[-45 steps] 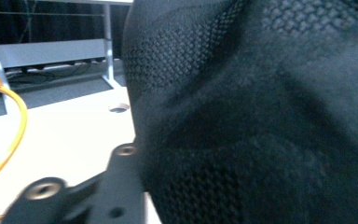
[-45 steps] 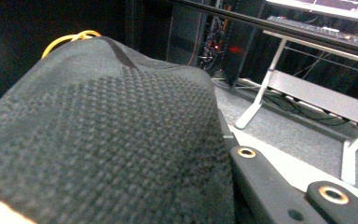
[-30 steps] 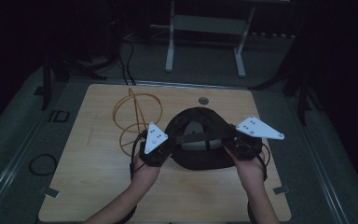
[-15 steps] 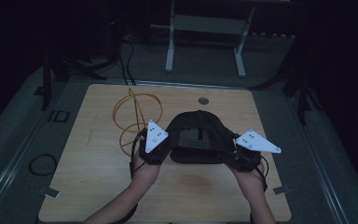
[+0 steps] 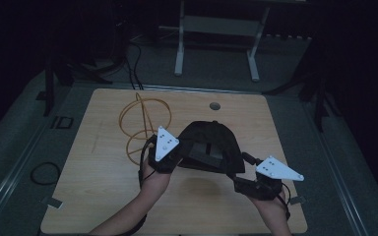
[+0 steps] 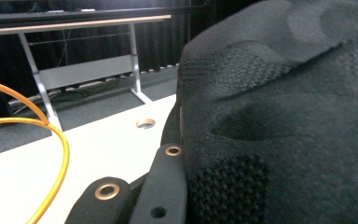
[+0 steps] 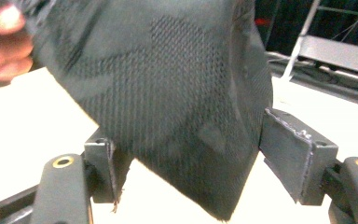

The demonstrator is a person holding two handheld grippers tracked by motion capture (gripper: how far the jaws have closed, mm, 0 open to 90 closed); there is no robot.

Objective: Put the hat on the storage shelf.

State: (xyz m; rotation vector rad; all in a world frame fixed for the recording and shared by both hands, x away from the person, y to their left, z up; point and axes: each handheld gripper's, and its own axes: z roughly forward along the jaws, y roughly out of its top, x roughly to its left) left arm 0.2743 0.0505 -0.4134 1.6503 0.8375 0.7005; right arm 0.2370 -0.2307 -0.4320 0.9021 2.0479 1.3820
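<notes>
Here, the scene by parts:
Cloth: a black knitted fabric garment hangs bunched over the middle of the light wooden table, beside an orange wire hoop frame.
Left claw: clenched on the cloth's left edge.
Right claw: jaws just opening, released; cloth's lower corner hangs between them.
Hands: both forearms reach in from the near edge, right hand lower, near the table.

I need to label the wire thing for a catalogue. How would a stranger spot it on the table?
Start at the light wooden table. On its far left part, beside the black knitted garment, stands the wire frame. It alone is orange: thin hoops crossing into an open globe shape.
</notes>
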